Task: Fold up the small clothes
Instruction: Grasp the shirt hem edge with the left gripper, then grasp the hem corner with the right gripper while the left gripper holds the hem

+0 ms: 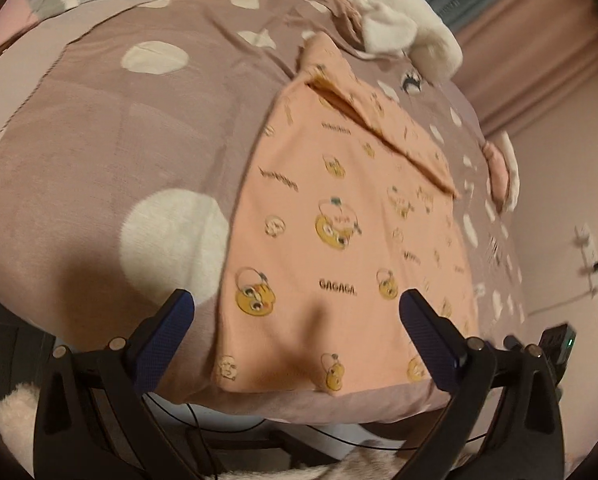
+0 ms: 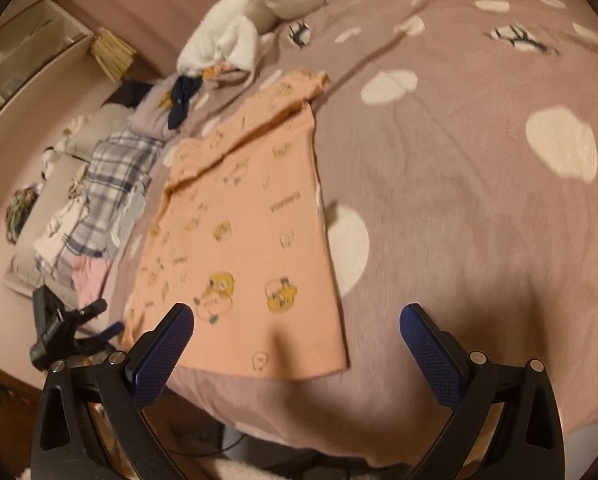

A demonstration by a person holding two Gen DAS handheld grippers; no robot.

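A small peach shirt (image 1: 339, 216) with yellow cartoon prints lies flat on the mauve spotted bedspread (image 1: 99, 140), one sleeve folded in across its far part. It also shows in the right wrist view (image 2: 251, 232). My left gripper (image 1: 297, 320) is open and empty, hovering over the shirt's near hem at the bed's front edge. My right gripper (image 2: 297, 332) is open and empty, over the shirt's near right corner. The left gripper's body (image 2: 59, 328) shows at the shirt's left in the right wrist view.
A white fluffy blanket (image 2: 251, 20) lies at the bed's far side. A pile of plaid and pale clothes (image 2: 111, 184) sits left of the shirt, with a dark garment (image 2: 181, 100) behind. Shelving (image 2: 23, 60) stands by the wall. A pink item (image 1: 499, 168) lies at the bed's right edge.
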